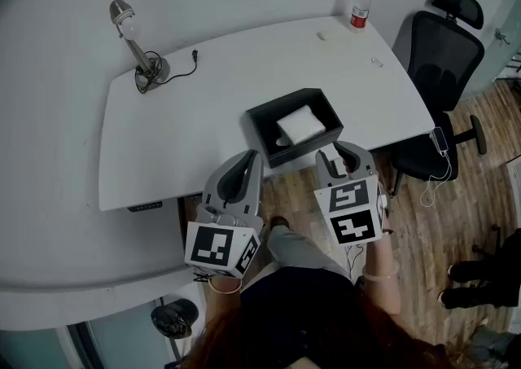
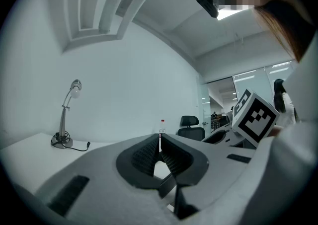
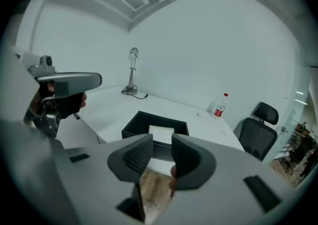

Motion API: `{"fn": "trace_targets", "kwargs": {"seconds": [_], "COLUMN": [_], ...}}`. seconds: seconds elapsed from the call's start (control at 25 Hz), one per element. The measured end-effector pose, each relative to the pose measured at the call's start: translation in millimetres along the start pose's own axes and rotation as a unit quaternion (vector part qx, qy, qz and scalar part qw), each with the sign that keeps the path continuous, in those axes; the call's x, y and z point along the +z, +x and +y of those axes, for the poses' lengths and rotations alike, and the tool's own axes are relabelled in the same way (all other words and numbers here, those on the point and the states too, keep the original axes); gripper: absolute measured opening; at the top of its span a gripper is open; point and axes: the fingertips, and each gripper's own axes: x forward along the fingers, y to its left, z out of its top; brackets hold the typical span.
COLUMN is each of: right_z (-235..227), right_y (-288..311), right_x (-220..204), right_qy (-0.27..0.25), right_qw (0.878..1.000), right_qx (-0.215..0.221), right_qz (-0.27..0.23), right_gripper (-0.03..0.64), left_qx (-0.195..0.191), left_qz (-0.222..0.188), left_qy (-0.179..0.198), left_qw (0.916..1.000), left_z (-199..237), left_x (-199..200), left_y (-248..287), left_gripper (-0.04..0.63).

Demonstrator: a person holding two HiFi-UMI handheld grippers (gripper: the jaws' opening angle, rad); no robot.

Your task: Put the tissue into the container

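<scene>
the white folded tissue (image 1: 299,125), a soft flat square, lies inside the black rectangular container (image 1: 305,150), an open-topped box with thin matt walls near the front edge of the smooth white desk (image 1: 187,131) with rounded corners. the left gripper (image 1: 251,157) and right gripper (image 1: 338,153), both of grey moulded plastic, hang off that edge over the wood-plank floor (image 1: 297,196), each carrying a marker cube (image 1: 352,213) of black-and-white squares. the left gripper view shows its ribbed black pads brought together at the tips with nothing between them. the right gripper view shows its ribbed pads a narrow gap apart and empty, with tissue and container beyond. the box's inside shows in the head and right gripper views. the left gripper view looks level across the desk to the silver gooseneck lamp (image 1: 134,41) at the far left. a clear bottle (image 1: 359,7) with red cap and red label, its print too small to read, stands far right near a black office chair (image 1: 440,66).
</scene>
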Motion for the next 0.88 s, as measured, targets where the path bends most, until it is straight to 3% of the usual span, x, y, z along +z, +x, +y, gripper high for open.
{"fn": "trace_targets", "kwargs": {"seconds": [0.36,0.88], "right_z": [13.9,34.3], "right_y": [-43.6,-110.1], "right_x": [-4.2,-0.9], "right_qy": [-0.005,-0.023], "right_qw": [0.999,0.994], "right_qx": [-0.011,-0.03], "right_qz": [-0.038,-0.099], "right_gripper": [0.124,0.061], "left_qx": [0.007,0.013], "left_qz": [-0.007,-0.032], "left_qy": [0.008,0.01], "left_qw": [0.9999,0.9994], "left_z": [-24.5,-62.7], "left_x": [6.0,20.8], "left_y": [-41.0,-91.7], "left_gripper": [0.032,0.032]}}
